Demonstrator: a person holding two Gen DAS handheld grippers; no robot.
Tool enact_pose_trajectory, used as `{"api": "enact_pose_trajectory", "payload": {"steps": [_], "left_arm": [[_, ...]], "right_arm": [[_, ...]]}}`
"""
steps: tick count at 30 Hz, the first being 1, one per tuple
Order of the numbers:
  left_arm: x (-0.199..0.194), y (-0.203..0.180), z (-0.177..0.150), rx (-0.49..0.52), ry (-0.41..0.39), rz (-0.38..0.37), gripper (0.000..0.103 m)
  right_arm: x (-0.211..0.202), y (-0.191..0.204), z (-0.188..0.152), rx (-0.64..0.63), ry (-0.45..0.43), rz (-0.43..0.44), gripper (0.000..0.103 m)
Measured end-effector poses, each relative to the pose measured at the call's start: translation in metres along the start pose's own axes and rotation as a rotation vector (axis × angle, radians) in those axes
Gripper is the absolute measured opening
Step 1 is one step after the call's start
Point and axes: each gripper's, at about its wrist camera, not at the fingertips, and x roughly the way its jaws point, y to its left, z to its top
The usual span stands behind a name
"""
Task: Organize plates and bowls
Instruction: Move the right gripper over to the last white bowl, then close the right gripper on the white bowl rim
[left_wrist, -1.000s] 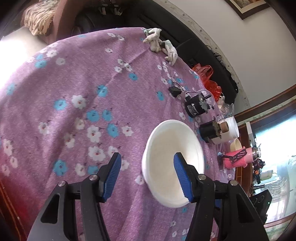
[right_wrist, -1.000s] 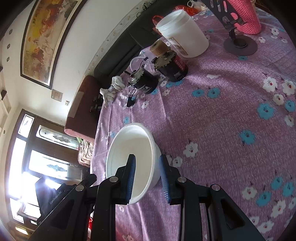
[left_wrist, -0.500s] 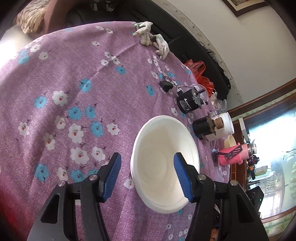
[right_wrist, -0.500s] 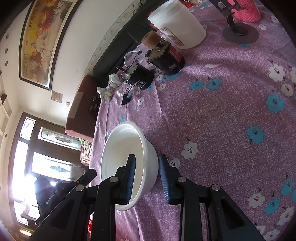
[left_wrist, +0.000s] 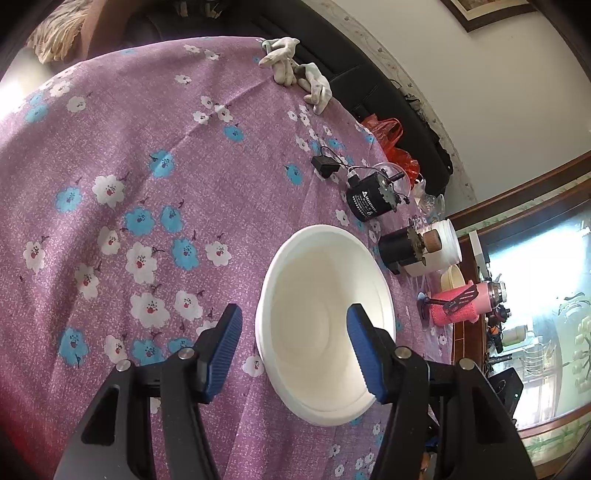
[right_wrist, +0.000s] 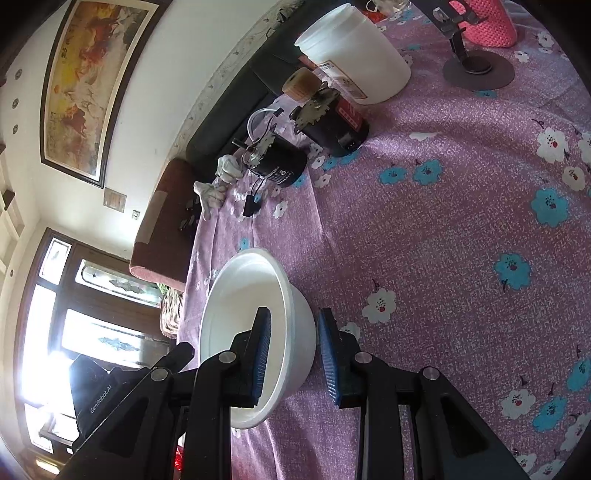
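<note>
A white bowl sits upright on the purple flowered tablecloth. My left gripper is open; its fingers straddle the bowl's near left wall, one outside, one inside. In the right wrist view the same bowl has its right wall between the fingers of my right gripper. One finger is inside the bowl and one outside. Gaps show on both sides of the wall, so the right gripper is not clamped.
Two black motors, a white plastic jar, a pink bottle on a stand, a small black adapter and white gloves lie along the table's far edge. A dark sofa runs behind.
My right gripper's jaws have opened somewhat around the bowl's wall. The left gripper has stayed open beside the bowl, shifting its view slightly.
</note>
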Motion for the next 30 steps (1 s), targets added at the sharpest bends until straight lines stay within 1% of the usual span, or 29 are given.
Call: {"api": "enact_pose_trajectory", "payload": {"steps": [3, 8, 9, 10, 11, 13, 15, 18, 20, 22, 23, 25, 26, 30], "left_arm": [[0.001, 0.001, 0.0, 0.0, -0.006, 0.003, 0.057], [0.001, 0.002, 0.0, 0.015, -0.012, 0.011, 0.037], [0.002, 0.002, 0.0, 0.019, -0.009, 0.017, 0.03], [0.002, 0.002, 0.0, 0.02, -0.005, 0.02, 0.027], [0.003, 0.003, -0.001, 0.017, -0.002, 0.016, 0.027], [0.002, 0.003, 0.0, 0.016, -0.006, 0.014, 0.023], [0.0, 0.003, 0.0, 0.017, -0.014, 0.015, 0.022], [0.0, 0.003, 0.0, 0.02, -0.013, 0.02, 0.018], [0.002, 0.004, 0.0, 0.02, -0.008, 0.023, 0.018], [0.004, 0.005, 0.0, 0.019, 0.001, 0.027, 0.014], [0.005, 0.005, -0.001, 0.02, 0.004, 0.028, 0.014], [0.007, 0.006, -0.001, 0.023, 0.009, 0.029, 0.01], [0.007, 0.006, -0.001, 0.025, 0.011, 0.028, 0.01], [0.006, 0.002, -0.002, 0.037, 0.006, 0.03, 0.008]], "right_arm": [[0.003, 0.0, -0.001, -0.003, 0.005, -0.004, 0.029], [0.005, 0.0, -0.001, 0.0, 0.01, -0.008, 0.029], [0.005, -0.001, -0.001, 0.003, 0.012, -0.007, 0.029], [0.006, -0.001, -0.001, 0.005, 0.012, -0.007, 0.029], [0.006, -0.002, -0.001, 0.007, 0.012, -0.008, 0.029], [0.007, -0.003, 0.0, 0.007, 0.011, -0.011, 0.029], [0.008, -0.003, -0.001, 0.008, 0.013, -0.011, 0.029], [0.01, -0.005, -0.001, 0.013, 0.018, -0.011, 0.029], [0.012, -0.007, 0.0, 0.024, 0.024, -0.004, 0.029], [0.013, -0.008, 0.0, 0.031, 0.023, 0.0, 0.029], [0.014, -0.008, 0.0, 0.031, 0.022, -0.003, 0.029], [0.014, -0.008, 0.0, 0.026, 0.018, -0.006, 0.023], [0.015, -0.008, 0.0, 0.022, 0.017, -0.007, 0.017], [0.015, -0.003, -0.001, 0.001, 0.007, -0.011, 0.008]]}}
